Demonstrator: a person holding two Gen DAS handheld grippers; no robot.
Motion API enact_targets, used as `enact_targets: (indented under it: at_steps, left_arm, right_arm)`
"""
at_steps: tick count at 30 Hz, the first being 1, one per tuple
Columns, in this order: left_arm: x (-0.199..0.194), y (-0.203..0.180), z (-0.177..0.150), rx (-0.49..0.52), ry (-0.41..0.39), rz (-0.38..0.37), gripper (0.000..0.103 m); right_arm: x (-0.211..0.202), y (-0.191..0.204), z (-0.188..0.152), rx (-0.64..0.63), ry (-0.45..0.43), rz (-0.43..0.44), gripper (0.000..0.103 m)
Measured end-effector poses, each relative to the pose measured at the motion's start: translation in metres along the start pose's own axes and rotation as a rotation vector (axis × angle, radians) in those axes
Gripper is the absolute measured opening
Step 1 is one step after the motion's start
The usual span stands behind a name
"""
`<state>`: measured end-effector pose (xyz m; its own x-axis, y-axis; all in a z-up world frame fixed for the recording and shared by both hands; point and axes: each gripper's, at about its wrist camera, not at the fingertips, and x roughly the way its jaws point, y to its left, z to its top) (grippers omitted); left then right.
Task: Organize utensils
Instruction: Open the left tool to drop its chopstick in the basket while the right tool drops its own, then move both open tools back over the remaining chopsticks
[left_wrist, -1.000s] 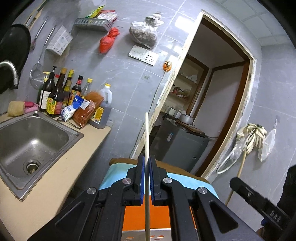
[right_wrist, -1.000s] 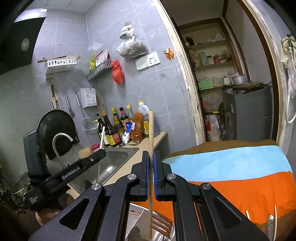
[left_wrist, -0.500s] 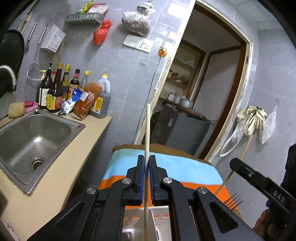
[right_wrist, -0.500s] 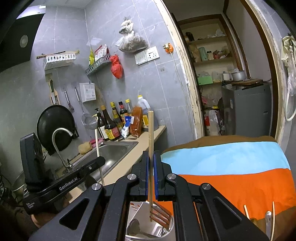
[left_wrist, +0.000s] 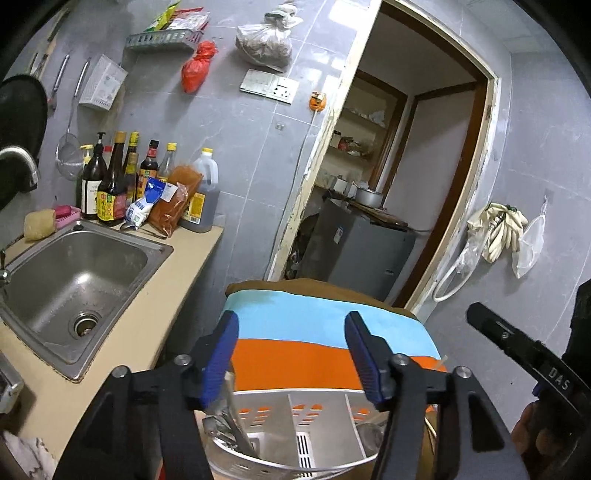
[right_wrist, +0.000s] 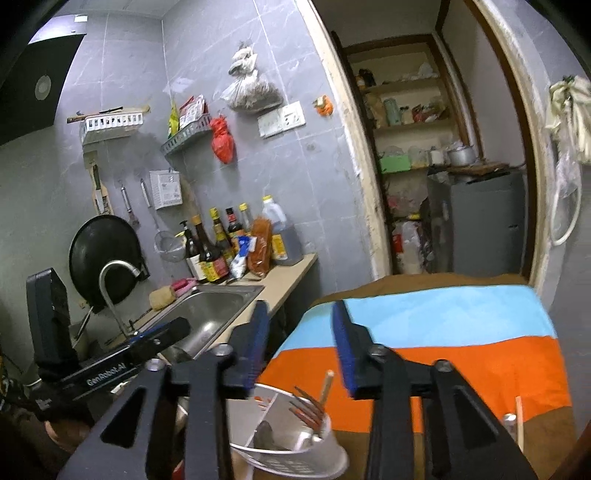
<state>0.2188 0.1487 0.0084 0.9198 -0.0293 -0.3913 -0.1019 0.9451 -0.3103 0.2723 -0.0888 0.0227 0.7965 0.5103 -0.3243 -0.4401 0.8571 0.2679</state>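
A white slotted utensil holder (left_wrist: 295, 435) stands on the striped cloth (left_wrist: 325, 325), right under my left gripper (left_wrist: 291, 354), which is open and empty above it. It also shows in the right wrist view (right_wrist: 291, 446), holding forks (right_wrist: 308, 408), a spoon and a wooden chopstick (right_wrist: 325, 384). My right gripper (right_wrist: 301, 347) is open and empty above the holder. More utensils (right_wrist: 511, 424) lie on the cloth at the right. The left gripper's body (right_wrist: 122, 362) shows at the left.
A steel sink (left_wrist: 74, 273) is set in the beige counter (left_wrist: 177, 280) to the left, with sauce bottles (left_wrist: 118, 184) against the grey wall. A doorway (left_wrist: 399, 177) with a grey cabinet lies behind the cloth-covered table. The right gripper's body (left_wrist: 528, 358) shows at the right.
Both grippers were shut on chopsticks and have opened. The chopsticks have dropped into the holder. Both views have tilted down toward the holder.
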Motion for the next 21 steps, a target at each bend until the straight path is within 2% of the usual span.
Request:
enact_targets:
  at_steps: [1,5,8,11,14,21]
  left_arm:
    - [-0.002,-0.003,0.002,0.008,-0.003,0.003,0.066]
    - [-0.012,-0.021,0.008,0.04,-0.033,0.021,0.09]
    - [-0.017,-0.037,0.01,0.056,-0.056,0.032,0.099]
    - [-0.022,-0.054,0.008,0.087,-0.083,0.04,0.101]
    - [-0.027,-0.076,0.002,0.128,-0.113,0.036,0.102]
    - [-0.032,-0.127,-0.016,0.197,-0.149,0.002,0.102]
  right_arm:
    - [-0.008,-0.002,0.002,-0.001,-0.015,-0.018,0.05]
    - [-0.032,-0.011,0.01,-0.008,-0.058,-0.096,0.072]
    - [-0.053,-0.021,0.016,-0.01,-0.092,-0.157,0.085]
    - [-0.075,-0.032,0.019,-0.017,-0.118,-0.212,0.092]
    - [-0.093,-0.043,0.022,-0.041,-0.127,-0.265,0.094]
    - [-0.122,-0.076,0.023,-0.074,-0.089,-0.372,0.1]
